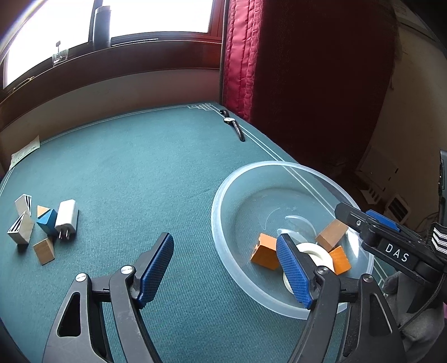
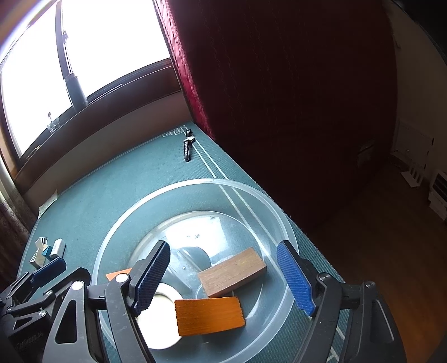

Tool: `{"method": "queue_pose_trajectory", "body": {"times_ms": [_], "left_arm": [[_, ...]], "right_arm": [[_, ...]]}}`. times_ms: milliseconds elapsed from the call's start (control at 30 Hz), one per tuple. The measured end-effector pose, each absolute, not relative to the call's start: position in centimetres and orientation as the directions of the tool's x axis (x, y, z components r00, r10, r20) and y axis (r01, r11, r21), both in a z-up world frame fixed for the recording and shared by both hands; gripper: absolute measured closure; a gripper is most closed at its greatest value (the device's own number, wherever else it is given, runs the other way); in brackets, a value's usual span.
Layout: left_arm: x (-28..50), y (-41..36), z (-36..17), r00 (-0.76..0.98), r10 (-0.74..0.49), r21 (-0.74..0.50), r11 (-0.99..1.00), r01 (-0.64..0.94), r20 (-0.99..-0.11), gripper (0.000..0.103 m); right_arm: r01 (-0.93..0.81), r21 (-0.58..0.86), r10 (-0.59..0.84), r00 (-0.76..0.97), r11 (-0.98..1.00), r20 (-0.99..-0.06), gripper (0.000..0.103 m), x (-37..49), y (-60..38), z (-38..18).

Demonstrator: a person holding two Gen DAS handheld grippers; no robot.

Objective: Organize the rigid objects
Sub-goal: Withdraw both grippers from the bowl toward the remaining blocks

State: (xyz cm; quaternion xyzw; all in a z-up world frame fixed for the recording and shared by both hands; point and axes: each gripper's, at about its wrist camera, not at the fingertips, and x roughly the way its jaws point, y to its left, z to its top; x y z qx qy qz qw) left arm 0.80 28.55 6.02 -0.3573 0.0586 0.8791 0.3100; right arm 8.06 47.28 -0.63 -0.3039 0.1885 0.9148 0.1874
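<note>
A clear plastic bowl [image 1: 223,195] [image 2: 251,192] sits at the table's right side. It holds a brown wooden block [image 1: 331,234] [image 2: 232,272], two orange blocks [image 1: 265,251] [image 2: 209,315] and a white tape roll [image 1: 315,252] [image 2: 159,329]. My left gripper [image 1: 226,270] is open and empty, low over the table at the bowl's left rim. My right gripper [image 2: 223,276] is open and empty above the bowl's inside. At the left lies a cluster of wooden blocks [image 1: 21,226], a blue block [image 1: 47,222] and a white charger [image 1: 67,217] [image 2: 57,247].
A black wristwatch [image 1: 234,127] [image 2: 187,146] lies at the far right corner of the green table cloth [image 1: 134,173]. A red curtain [image 1: 293,69] hangs beyond the right edge. A paper slip [image 1: 23,152] lies at the far left. A dark bottle [image 1: 102,25] stands on the windowsill.
</note>
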Motion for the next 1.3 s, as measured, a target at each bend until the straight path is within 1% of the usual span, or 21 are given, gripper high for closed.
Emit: {"method": "queue_pose_trajectory", "body": {"times_ms": [67, 167, 633, 1033, 1300], "left_arm": [[0.7, 28.2, 5.9, -0.555, 0.498, -0.123, -0.808, -0.577, -0.666, 0.024], [0.4, 27.5, 5.7, -0.560, 0.489, -0.130, -0.819, -0.560, -0.669, 0.023], [-0.9, 24.6, 5.3, -0.594, 0.442, -0.137, -0.863, -0.487, -0.672, 0.023], [-2.4, 21.6, 4.4, -0.621, 0.405, -0.160, -0.897, -0.411, -0.671, 0.023], [-3.0, 18.9, 4.3, -0.654, 0.366, -0.162, -0.922, -0.351, -0.662, 0.023]], "right_arm": [[-0.447, 0.253, 0.212, -0.757, -0.858, -0.618, 0.014, 8.1, 47.3, -0.6], [-0.434, 0.279, 0.193, -0.772, -0.857, -0.606, 0.013, 8.2, 47.2, -0.5], [-0.396, 0.263, 0.182, -0.793, -0.880, -0.582, 0.013, 8.0, 45.4, -0.1], [-0.311, 0.231, 0.143, -0.828, -0.922, -0.543, 0.013, 7.6, 42.0, 0.8], [-0.233, 0.224, 0.091, -0.858, -0.946, -0.506, 0.013, 6.8, 39.0, 1.5]]}}
